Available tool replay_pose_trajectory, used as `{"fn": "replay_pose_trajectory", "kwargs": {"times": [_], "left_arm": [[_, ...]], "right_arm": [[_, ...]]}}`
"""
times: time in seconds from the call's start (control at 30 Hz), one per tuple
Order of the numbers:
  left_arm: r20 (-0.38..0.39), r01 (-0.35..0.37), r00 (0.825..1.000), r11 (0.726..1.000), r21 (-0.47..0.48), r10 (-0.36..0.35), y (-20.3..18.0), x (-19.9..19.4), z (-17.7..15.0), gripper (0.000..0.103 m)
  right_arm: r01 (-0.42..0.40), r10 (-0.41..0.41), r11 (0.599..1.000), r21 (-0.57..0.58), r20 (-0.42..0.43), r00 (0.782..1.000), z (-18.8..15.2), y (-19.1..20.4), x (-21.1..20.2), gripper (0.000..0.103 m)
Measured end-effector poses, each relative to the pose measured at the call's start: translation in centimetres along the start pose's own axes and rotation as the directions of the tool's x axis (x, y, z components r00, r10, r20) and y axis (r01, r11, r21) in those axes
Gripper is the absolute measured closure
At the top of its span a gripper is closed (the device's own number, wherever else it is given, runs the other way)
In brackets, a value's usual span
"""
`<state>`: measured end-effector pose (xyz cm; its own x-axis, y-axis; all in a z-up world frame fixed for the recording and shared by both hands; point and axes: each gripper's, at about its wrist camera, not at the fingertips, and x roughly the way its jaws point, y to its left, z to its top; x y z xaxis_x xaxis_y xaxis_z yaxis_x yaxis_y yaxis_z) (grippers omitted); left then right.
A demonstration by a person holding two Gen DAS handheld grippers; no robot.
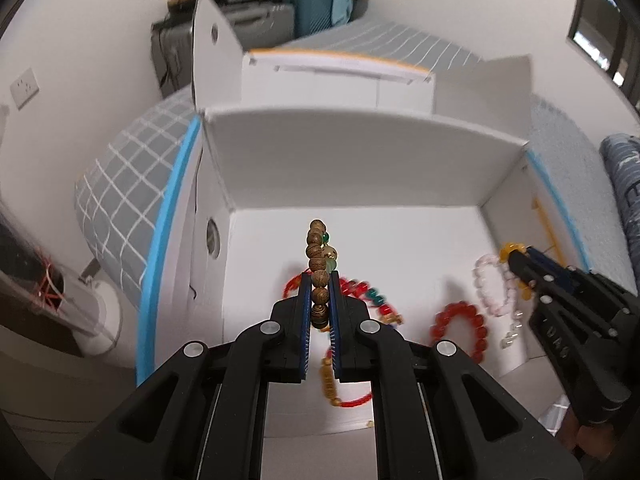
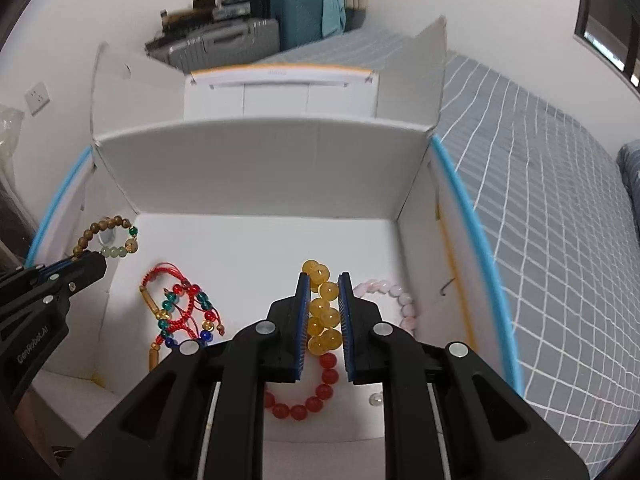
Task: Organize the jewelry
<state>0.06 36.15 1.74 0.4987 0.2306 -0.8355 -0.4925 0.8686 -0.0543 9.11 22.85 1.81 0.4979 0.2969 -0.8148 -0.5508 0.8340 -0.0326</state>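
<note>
Bracelets are split between the two grippers and the floor of an open white box that sits on a bed with a grey checked cover. The left gripper has its jaws closed on a wooden bead bracelet, which stands up out of the jaws on edge; the right wrist view shows the same bracelet as a loop of brown beads with a few pale green ones and one dark green bead, held above the left side of the box. The right gripper has its jaws closed on a yellow bead bracelet, the beads bunched in two rows between the blue pads.

On the box floor, near the left wall, lies a tangle of red cord bracelets strung with green, red, blue and gold beads. A red bead bracelet lies near the front edge, partly under the right gripper. A pale pink bead bracelet lies toward the right wall, just beside the right jaws. A single clear bead rests by the front edge.

Behind the box's far wall stands a white container with an orange-trimmed top. Suitcases stand against the far wall of the room.
</note>
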Motion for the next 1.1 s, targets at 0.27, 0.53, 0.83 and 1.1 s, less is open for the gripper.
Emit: {"fn": "replay_pose_trajectory", "kwargs": {"times": [0.27,0.53,0.83,1.1], "left_arm": [[-0.070,-0.007,0.998,1.000,-0.003,0.006,0.2,1.5,0.3,0.095],[-0.068,-0.026,0.997,1.000,-0.001,0.026,0.2,1.4,0.4,0.093],[0.052,-0.042,0.998,0.999,-0.010,0.042,0.4,-2.9,0.0,0.032],[0.182,-0.019,0.983,1.000,-0.001,0.019,0.3,-7.8,-2.7,0.007]], "right_arm": [[0.020,-0.020,1.000,0.004,-0.102,0.995,0.3,0.0,1.7,0.089],[0.001,0.000,1.000,0.010,-0.114,0.993,0.5,0.0,1.7,0.087],[-0.007,0.007,1.000,0.018,0.025,1.000,-0.4,-0.8,-3.7,0.029],[-0.010,0.003,0.999,0.053,0.136,0.991,-3.5,-2.4,-9.1,0.007]]}}
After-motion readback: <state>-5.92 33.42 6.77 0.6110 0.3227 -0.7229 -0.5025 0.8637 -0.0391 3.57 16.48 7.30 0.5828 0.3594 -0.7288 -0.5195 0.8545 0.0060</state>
